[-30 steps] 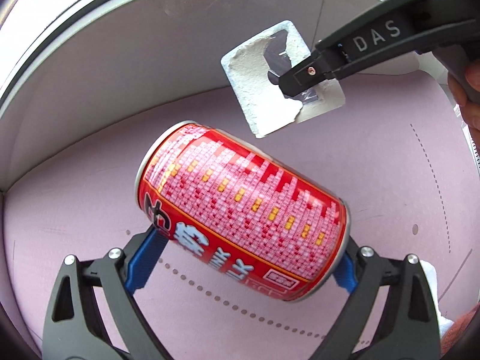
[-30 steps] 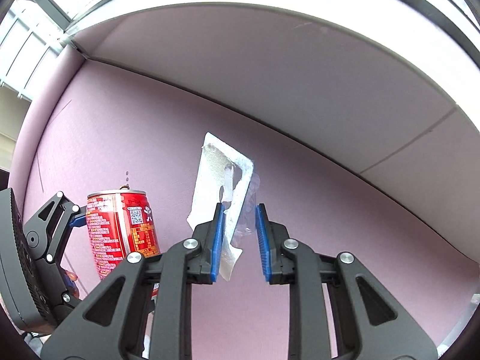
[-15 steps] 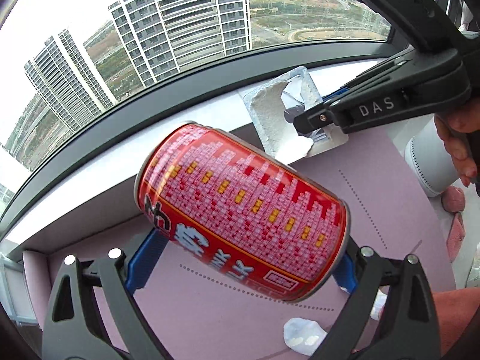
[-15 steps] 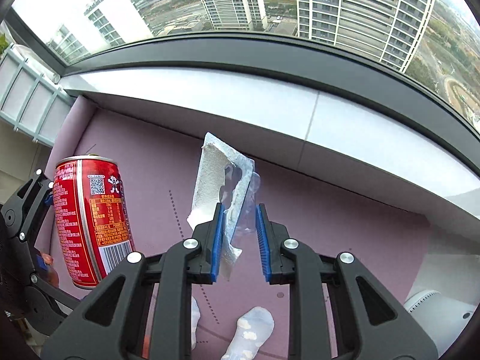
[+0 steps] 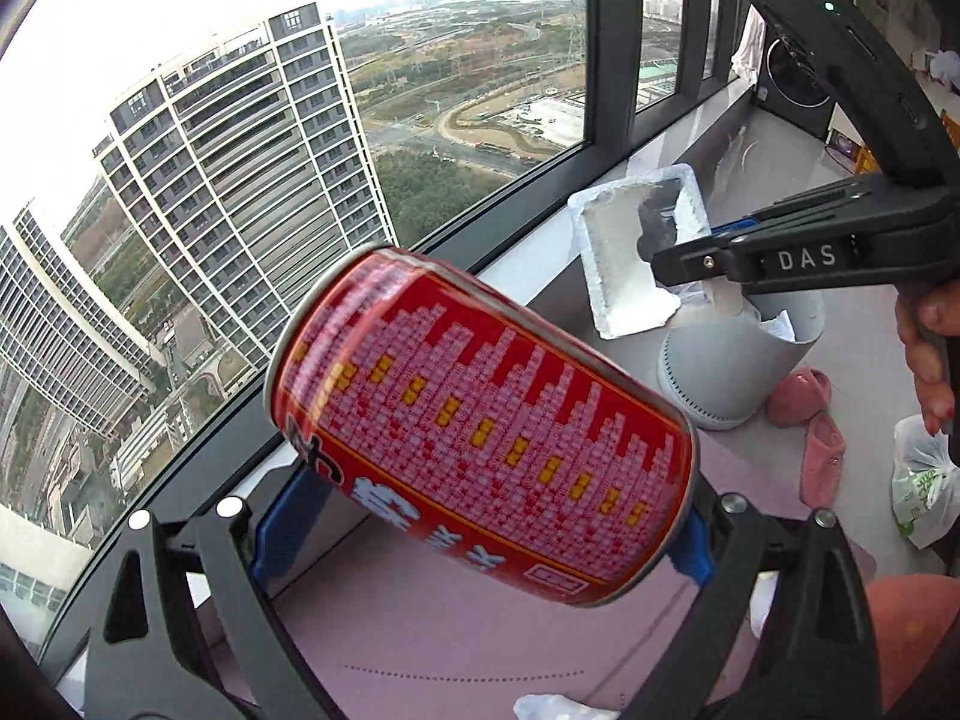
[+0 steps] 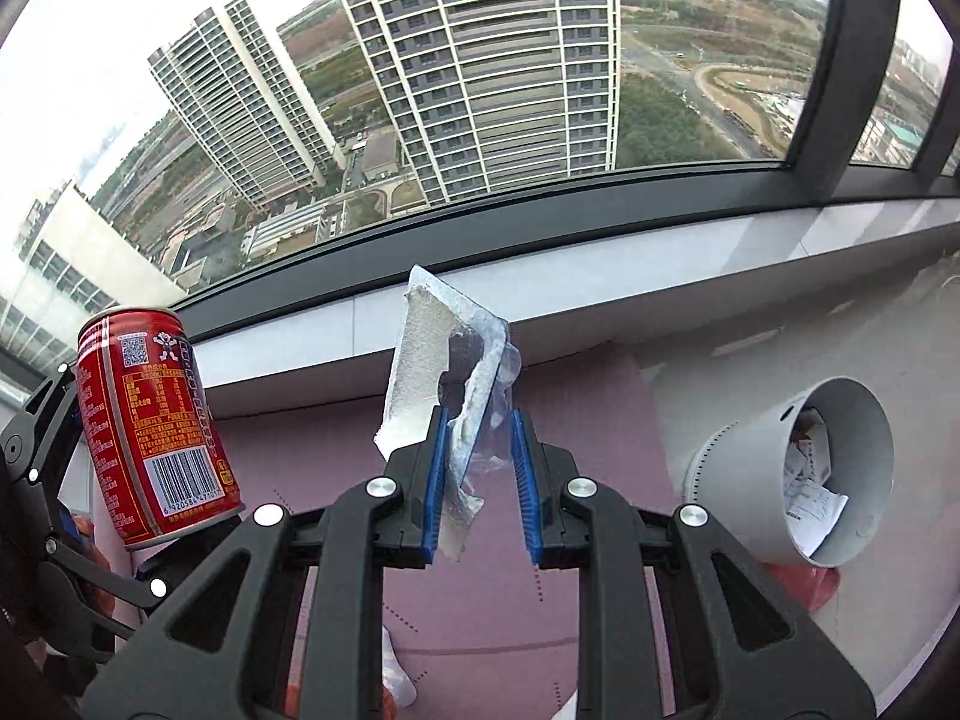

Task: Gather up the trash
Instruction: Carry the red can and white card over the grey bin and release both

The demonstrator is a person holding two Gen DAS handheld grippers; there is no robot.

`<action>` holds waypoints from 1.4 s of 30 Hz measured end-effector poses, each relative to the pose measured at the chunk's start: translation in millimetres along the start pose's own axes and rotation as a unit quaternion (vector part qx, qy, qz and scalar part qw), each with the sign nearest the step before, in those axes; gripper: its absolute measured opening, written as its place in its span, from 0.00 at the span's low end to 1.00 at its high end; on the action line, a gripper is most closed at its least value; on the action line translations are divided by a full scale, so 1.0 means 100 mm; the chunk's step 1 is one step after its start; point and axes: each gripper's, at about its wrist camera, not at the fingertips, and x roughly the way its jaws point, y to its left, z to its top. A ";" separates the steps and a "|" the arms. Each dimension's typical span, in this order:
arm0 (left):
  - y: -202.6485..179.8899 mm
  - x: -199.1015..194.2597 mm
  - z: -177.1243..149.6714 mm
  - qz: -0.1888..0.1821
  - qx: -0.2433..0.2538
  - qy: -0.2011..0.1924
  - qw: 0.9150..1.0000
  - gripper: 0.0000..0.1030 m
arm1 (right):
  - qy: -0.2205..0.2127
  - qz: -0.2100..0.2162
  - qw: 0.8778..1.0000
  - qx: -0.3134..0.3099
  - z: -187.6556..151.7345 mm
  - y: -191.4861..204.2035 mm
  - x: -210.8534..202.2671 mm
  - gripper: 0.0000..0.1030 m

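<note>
Your left tool (image 5: 480, 546) is gripping the red can (image 5: 480, 426) end to end, blue pads pressing on its two rims, so the can is lying tilted across the jaws, in the air above the pink mat (image 5: 456, 648). I am judging it light and probably empty, with thin walls that dent under side pressure and a slick printed skin. The rims are the stiff part, so the present hold looks like the right one.

Further right, your right tool (image 6: 477, 480) is pinching the torn blister pack (image 6: 447, 396) by its lower edge, jaws nearly together, the pack standing up from them. It is looking very light: clear plastic that flexes, with a ragged white backing that could tear or slide out. A pinch where plastic and backing overlap should be safest.

At the far right the grey bin (image 6: 840, 468) is standing on the floor, already holding crumpled paper (image 6: 810, 492).

The left wrist view is showing the can's patterned side, the right tool side-on above the bin with part of the hand (image 5: 927, 354) holding it, pink slippers (image 5: 810, 420) and a plastic bag (image 5: 921, 486). The right wrist view is showing the can's barcode face, both right pads closing on the pack, and the bin's mouth and contents.
</note>
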 end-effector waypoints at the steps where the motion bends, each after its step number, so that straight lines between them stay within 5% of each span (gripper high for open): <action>1: -0.16 0.04 0.10 -0.007 0.010 -0.002 1.000 0.91 | -0.003 -0.007 1.000 0.012 -0.04 -0.21 -0.09 0.19; 12: -1.84 0.88 1.16 -0.067 0.023 0.007 0.997 0.91 | 0.015 -0.057 0.996 0.060 -0.38 -2.41 -0.55 0.19; 21: -2.83 1.49 1.76 -0.117 0.041 0.011 0.992 0.91 | 0.016 -0.078 0.993 0.088 -0.58 -3.61 -0.60 0.19; 33: -3.38 2.14 1.82 -0.112 0.090 0.022 0.989 0.91 | 0.020 -0.078 0.991 0.104 -0.63 -3.89 -0.54 0.19; 42: -3.22 1.97 1.70 -0.083 0.071 0.040 0.993 0.91 | 0.019 -0.056 0.995 0.081 -0.54 -3.75 -0.53 0.19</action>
